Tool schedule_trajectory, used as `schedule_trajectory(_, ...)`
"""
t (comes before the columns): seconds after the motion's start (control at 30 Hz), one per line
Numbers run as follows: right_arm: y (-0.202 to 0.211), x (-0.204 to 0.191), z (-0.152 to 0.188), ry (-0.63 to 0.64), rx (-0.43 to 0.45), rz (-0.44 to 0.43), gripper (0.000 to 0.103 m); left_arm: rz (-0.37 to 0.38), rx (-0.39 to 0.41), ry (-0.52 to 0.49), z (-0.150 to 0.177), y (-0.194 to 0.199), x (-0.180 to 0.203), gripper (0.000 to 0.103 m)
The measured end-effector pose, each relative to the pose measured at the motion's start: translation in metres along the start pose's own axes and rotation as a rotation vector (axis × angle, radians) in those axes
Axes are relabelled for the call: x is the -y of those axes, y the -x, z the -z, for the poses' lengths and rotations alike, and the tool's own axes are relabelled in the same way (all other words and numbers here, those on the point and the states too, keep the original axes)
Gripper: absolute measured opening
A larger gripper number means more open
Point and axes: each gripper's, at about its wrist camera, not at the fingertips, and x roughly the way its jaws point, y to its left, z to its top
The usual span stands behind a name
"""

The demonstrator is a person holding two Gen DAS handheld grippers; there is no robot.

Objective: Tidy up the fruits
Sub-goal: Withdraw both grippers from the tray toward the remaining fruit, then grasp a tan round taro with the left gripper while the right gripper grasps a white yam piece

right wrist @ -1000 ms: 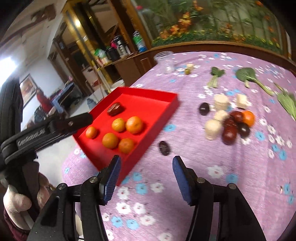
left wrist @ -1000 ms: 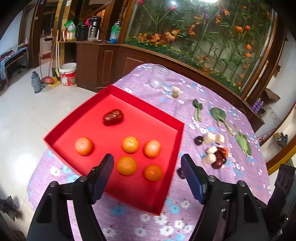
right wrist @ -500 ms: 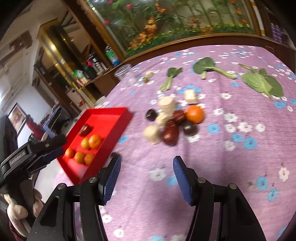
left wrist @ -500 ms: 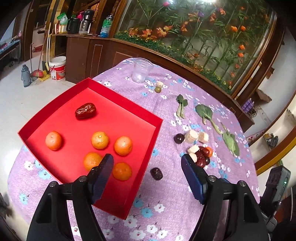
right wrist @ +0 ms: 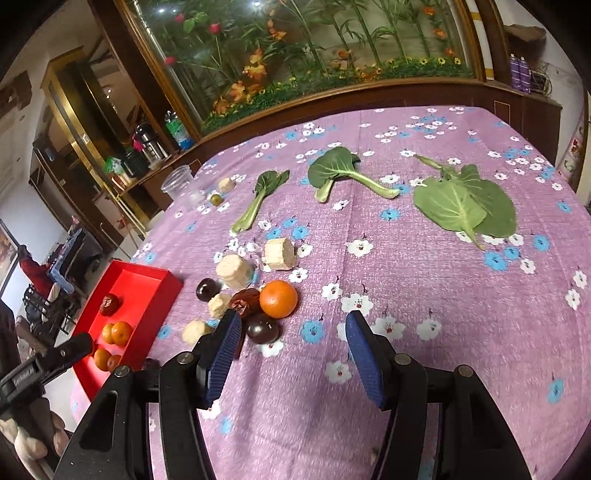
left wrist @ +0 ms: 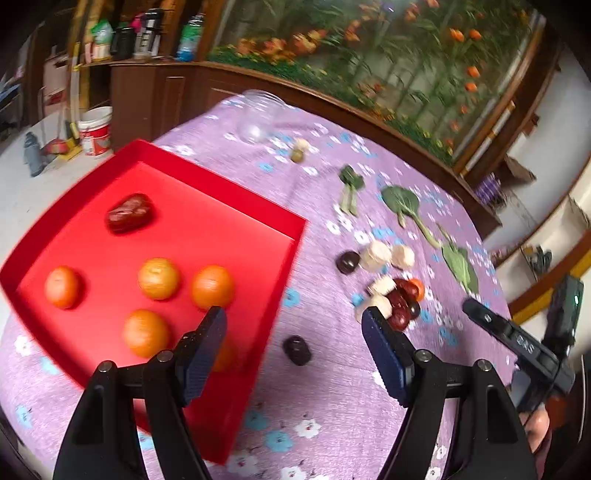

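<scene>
left gripper (left wrist: 293, 334): jaws apart, empty, above dark fruit (left wrist: 296, 350) | right gripper (right wrist: 291, 338): jaws apart, empty, near orange (right wrist: 278, 298) | red tray (left wrist: 255, 254) on desk (right wrist: 424, 295)

— What stands behind the round table with the purple flowered cloth (right wrist: 461, 317)?
— A long curved dark wooden cabinet (right wrist: 369, 98), topped by a glass-fronted display of green stems and orange flowers (right wrist: 314, 44).
— And to the side?
— A pale tiled floor (left wrist: 22, 184) with a white plastic bucket (left wrist: 95, 130), plus a wooden counter holding bottles and flasks (left wrist: 147, 33).
</scene>
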Motion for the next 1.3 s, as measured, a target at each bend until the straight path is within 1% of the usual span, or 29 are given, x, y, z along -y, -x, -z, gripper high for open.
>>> schedule_trajectory(0.13,-0.018,-0.001,-0.001,0.012,-0.029,-0.007,0.064,0.027,-0.027,-0.095,0.005,-0.018,0.025,0.074)
schedule_trajectory(0.2,-0.025,-0.004,-0.003,0.017,-0.036,-0.012,0.064,0.049,-0.046,-0.138,0.006,-0.028,0.038,0.072)
schedule_trajectory(0.27,-0.031,-0.007,-0.009,0.027,-0.034,-0.014,0.064,0.065,-0.065,-0.18,0.005,-0.04,0.05,0.055)
schedule_trajectory(0.33,-0.035,-0.01,-0.017,0.042,-0.021,-0.015,0.064,0.072,-0.076,-0.219,0.005,-0.051,0.06,0.049)
schedule_trajectory(0.4,-0.04,-0.015,-0.025,0.063,-0.017,-0.016,0.064,0.069,-0.087,-0.256,0.005,-0.062,0.068,0.048)
schedule_trajectory(0.57,-0.061,-0.028,-0.04,0.117,-0.028,-0.005,0.063,0.07,-0.114,-0.3,0.002,-0.082,0.079,0.047)
schedule_trajectory(0.63,-0.07,-0.031,-0.043,0.128,-0.034,0.005,0.061,0.072,-0.124,-0.325,0.003,-0.087,0.083,0.047)
schedule_trajectory(0.7,-0.079,-0.033,-0.046,0.134,-0.043,0.021,0.054,0.067,-0.133,-0.347,0.005,-0.092,0.085,0.047)
schedule_trajectory(0.73,-0.088,-0.033,-0.047,0.137,-0.052,0.043,0.053,0.078,-0.131,-0.351,0.005,-0.094,0.086,0.046)
schedule_trajectory(0.8,-0.093,-0.032,-0.048,0.137,-0.059,0.051,0.049,0.09,-0.128,-0.359,0.005,-0.094,0.085,0.042)
schedule_trajectory(0.87,-0.1,-0.03,-0.049,0.137,-0.067,0.063,0.049,0.087,-0.132,-0.36,0.004,-0.096,0.083,0.035)
schedule_trajectory(0.97,-0.109,-0.027,-0.051,0.13,-0.076,0.069,0.049,0.113,-0.144,-0.324,0.003,-0.097,0.074,0.035)
schedule_trajectory(1.1,-0.115,-0.028,-0.051,0.142,-0.073,0.072,0.049,0.101,-0.151,-0.344,0.005,-0.1,0.078,0.035)
schedule_trajectory(1.13,-0.117,-0.027,-0.05,0.141,-0.075,0.071,0.048,0.091,-0.159,-0.352,0.005,-0.104,0.08,0.035)
schedule_trajectory(1.2,-0.121,-0.026,-0.048,0.134,-0.081,0.064,0.04,0.081,-0.161,-0.359,0.007,-0.11,0.081,0.035)
schedule_trajectory(1.3,-0.122,-0.023,-0.048,0.132,-0.072,0.064,0.039,0.074,-0.145,-0.357,0.006,-0.112,0.083,0.035)
